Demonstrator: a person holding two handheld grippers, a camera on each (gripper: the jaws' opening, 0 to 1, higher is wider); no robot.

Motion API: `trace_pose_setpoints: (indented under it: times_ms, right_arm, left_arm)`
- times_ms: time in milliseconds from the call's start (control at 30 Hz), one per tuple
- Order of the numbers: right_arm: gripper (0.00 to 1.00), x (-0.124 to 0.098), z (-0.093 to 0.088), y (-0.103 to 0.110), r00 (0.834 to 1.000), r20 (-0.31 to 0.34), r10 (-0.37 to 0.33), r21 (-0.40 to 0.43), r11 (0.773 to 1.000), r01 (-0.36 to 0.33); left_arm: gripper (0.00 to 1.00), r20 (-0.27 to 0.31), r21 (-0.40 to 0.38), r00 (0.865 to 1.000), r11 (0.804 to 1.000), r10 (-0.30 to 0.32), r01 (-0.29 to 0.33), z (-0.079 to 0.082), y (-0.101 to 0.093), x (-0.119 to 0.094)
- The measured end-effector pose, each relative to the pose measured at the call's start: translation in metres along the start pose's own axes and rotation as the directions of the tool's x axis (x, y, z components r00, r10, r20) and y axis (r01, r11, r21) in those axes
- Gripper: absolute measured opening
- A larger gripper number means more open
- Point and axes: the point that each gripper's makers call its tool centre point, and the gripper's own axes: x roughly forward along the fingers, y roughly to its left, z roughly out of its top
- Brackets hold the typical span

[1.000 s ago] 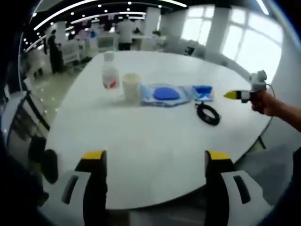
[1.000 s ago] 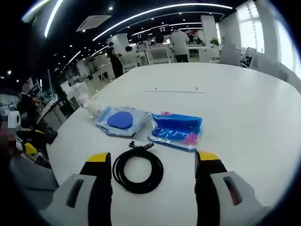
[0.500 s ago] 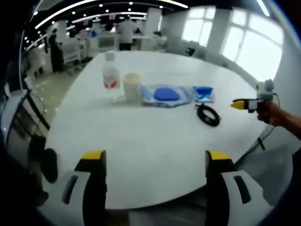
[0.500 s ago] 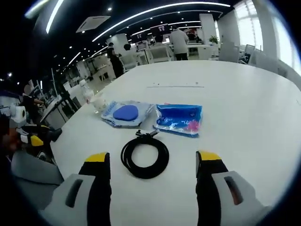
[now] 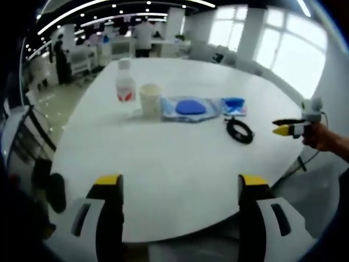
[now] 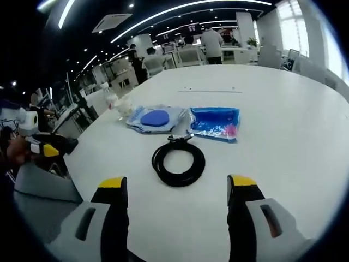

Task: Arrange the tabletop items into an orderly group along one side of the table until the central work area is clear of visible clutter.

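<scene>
Farther back than before from coiled cable [image 6: 178, 162] on white table [image 6: 283, 125], both grippers [image 5: 180, 191] [image 6: 177, 191] spread, empty.

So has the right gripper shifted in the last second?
Yes. In the left gripper view the right gripper has drawn back from the black cable coil, out past the table edge.

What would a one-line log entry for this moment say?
left gripper: open, empty | right gripper: open, empty | coiled cable: on table, untouched
</scene>
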Motion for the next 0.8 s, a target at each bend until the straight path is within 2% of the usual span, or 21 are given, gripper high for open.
trace_pose_setpoints:
  times_ms: [167,333,467,667,800]
  right_arm:
    - [0.74,-0.002,-0.011,0.007,1.0,-0.022,0.015,-0.012,1.0,-0.015]
    - [0.74,-0.008,-0.015,0.011,1.0,-0.013,0.012,0.005,1.0,-0.012]
    - [0.73,-0.01,-0.02,0.018,1.0,-0.019,-0.001,-0.037,0.999,0.001]
    - [0.73,-0.013,-0.019,0.027,1.0,-0.007,0.011,-0.012,1.0,-0.011]
    - [0.73,-0.013,-0.017,0.031,1.0,-0.011,0.016,-0.029,0.999,-0.016]
  left_arm:
    - [0.83,0.004,0.001,1.0,1.0,-0.001,0.001,0.001,0.0,0.0]
    - [0.83,0.002,0.006,1.0,1.0,0.003,-0.003,0.0,0.001,0.001]
    - [0.83,0.006,0.006,1.0,1.0,0.009,-0.009,0.001,0.002,0.001]
    - [0.83,0.062,0.003,0.998,1.0,0.014,-0.014,0.01,0.004,-0.005]
    - [0.83,0.064,0.016,0.998,1.0,0.014,-0.015,0.011,0.002,-0.004]
